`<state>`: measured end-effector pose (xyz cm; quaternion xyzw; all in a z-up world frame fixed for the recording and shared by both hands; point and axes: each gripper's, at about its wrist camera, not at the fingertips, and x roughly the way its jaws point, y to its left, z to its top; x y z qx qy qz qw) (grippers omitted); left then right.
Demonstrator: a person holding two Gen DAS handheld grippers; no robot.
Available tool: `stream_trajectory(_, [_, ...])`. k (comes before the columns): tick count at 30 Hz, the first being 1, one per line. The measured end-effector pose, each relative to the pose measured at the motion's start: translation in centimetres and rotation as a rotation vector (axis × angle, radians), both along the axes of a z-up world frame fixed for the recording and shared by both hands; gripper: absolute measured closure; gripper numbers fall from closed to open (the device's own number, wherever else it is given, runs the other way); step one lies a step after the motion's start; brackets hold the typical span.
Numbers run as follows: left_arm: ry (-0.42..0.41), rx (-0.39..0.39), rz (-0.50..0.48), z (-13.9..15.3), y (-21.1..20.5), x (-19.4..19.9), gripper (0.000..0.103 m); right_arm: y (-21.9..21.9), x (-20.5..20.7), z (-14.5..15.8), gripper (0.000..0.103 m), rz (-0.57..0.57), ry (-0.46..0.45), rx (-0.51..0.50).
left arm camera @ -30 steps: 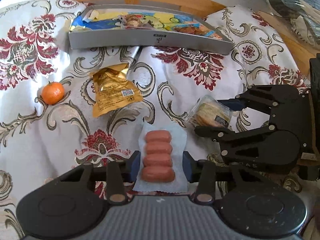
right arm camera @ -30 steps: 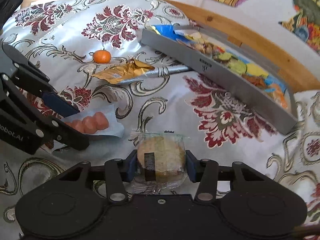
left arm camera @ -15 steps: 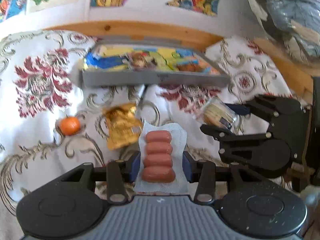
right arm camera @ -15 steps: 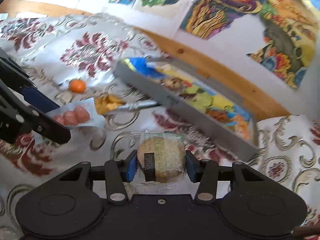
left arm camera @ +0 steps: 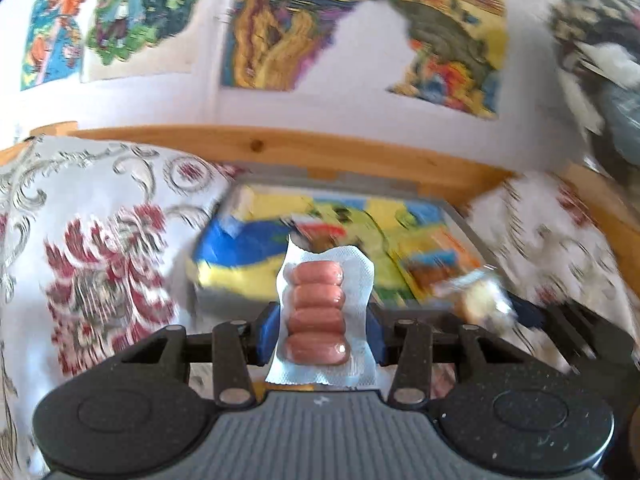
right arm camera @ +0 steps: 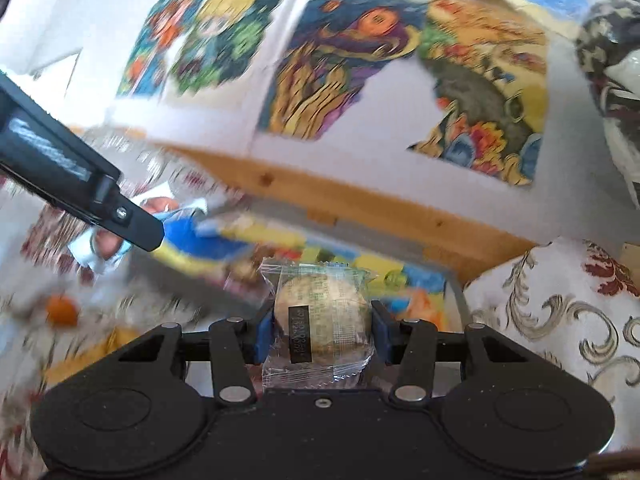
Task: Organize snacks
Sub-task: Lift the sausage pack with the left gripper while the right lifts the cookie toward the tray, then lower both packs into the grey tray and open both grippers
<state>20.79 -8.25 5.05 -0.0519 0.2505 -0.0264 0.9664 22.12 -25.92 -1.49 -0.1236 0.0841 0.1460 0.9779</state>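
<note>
We carry both snacks above the grey tray [left arm camera: 460, 216]: left gripper [left arm camera: 322, 334] pinching the sausage pack [left arm camera: 318, 312], right gripper [right arm camera: 322, 334] pinching the wrapped cake [right arm camera: 320, 320]. Next, we judge, comes lowering and releasing inside.

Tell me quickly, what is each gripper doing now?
Left gripper: shut on sausage pack.
Right gripper: shut on wrapped cake.

The right gripper [right arm camera: 322, 330] grips a wrapped round cake [right arm camera: 320, 322] above the grey tray [right arm camera: 456, 292]; a tangerine [right arm camera: 62, 311] lies far left.
</note>
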Motion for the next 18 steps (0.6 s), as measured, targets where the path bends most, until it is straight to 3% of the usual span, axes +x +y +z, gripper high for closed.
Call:
stream_trajectory(8, [-0.003,0.021,0.149,1.1,0.4,6.6,0.054,0.0,5.0,0.9,0.052,-0.022,0.0,0.083])
stream_trajectory(18, [0.093,0.078,0.169,-1.4,0.1,10.7,0.053,1.1,9.2,-0.3,0.052,-0.022,0.066,0.085])
